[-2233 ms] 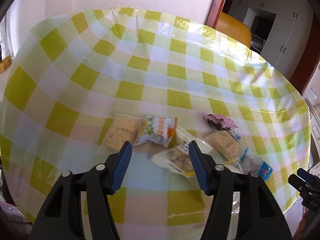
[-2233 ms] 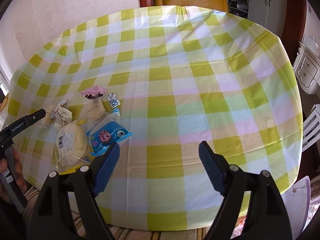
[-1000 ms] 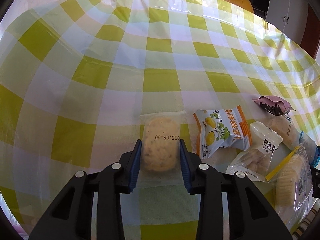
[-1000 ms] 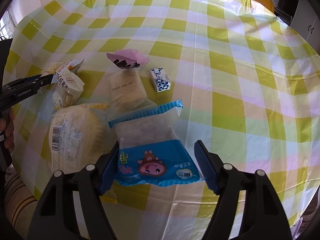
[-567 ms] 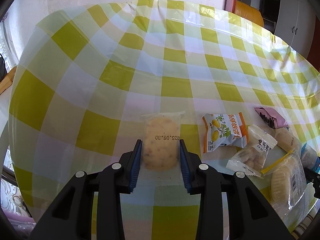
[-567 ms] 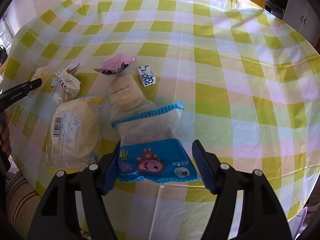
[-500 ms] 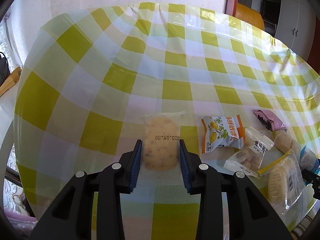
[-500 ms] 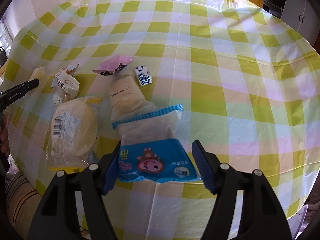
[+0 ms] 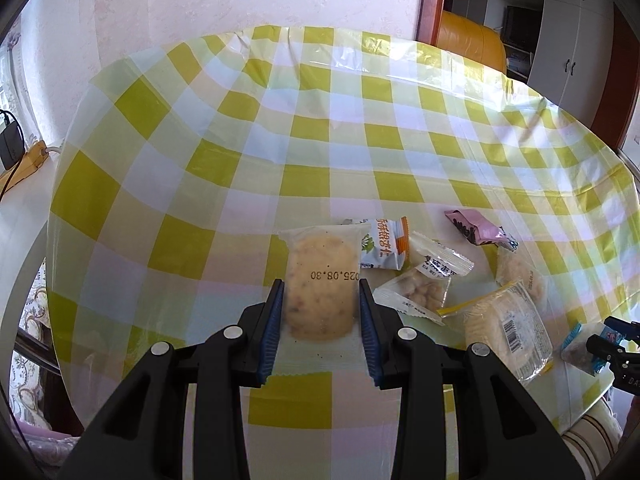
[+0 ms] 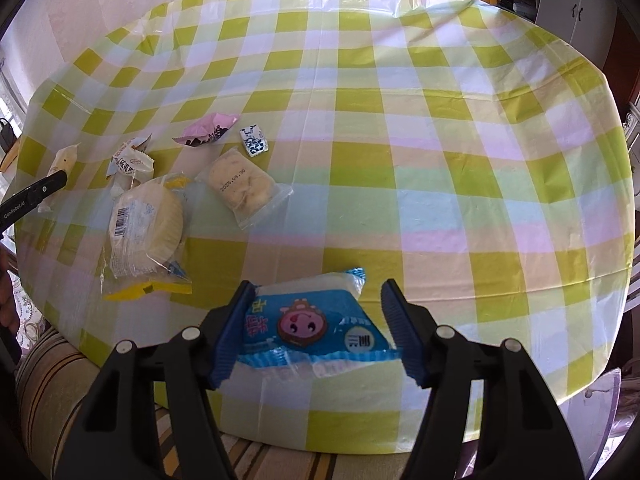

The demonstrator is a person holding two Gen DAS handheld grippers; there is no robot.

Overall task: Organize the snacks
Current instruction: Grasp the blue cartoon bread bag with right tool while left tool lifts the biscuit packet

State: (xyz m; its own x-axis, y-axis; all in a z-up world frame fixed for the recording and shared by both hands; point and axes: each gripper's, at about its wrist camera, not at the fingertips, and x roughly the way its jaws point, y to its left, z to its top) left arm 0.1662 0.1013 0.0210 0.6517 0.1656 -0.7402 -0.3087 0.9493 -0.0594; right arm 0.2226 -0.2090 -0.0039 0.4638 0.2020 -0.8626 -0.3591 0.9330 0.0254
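Observation:
My left gripper (image 9: 320, 322) is shut on a clear-wrapped round biscuit (image 9: 322, 280) stamped with a date and holds it lifted above the checked table. My right gripper (image 10: 314, 326) is shut on a blue-and-clear snack packet with a cartoon face (image 10: 308, 326), lifted near the table's front edge. On the table lie an orange-and-white packet (image 9: 386, 248), a clear bag of small biscuits (image 9: 426, 280), a pink wrapper (image 10: 208, 130), a small blue-white candy (image 10: 253, 142), a second dated biscuit (image 10: 242, 184) and a large round cake in clear wrap (image 10: 146, 224).
The yellow-and-white checked tablecloth (image 10: 400, 120) covers an oval table. An orange chair (image 9: 470, 40) stands behind the far edge. White cabinets (image 9: 576, 48) are at the back right. A striped cushion (image 10: 48, 392) sits below the near edge.
Both grippers have lifted and drawn back from the table with their packets. The snack pile now sits farther away in both views.

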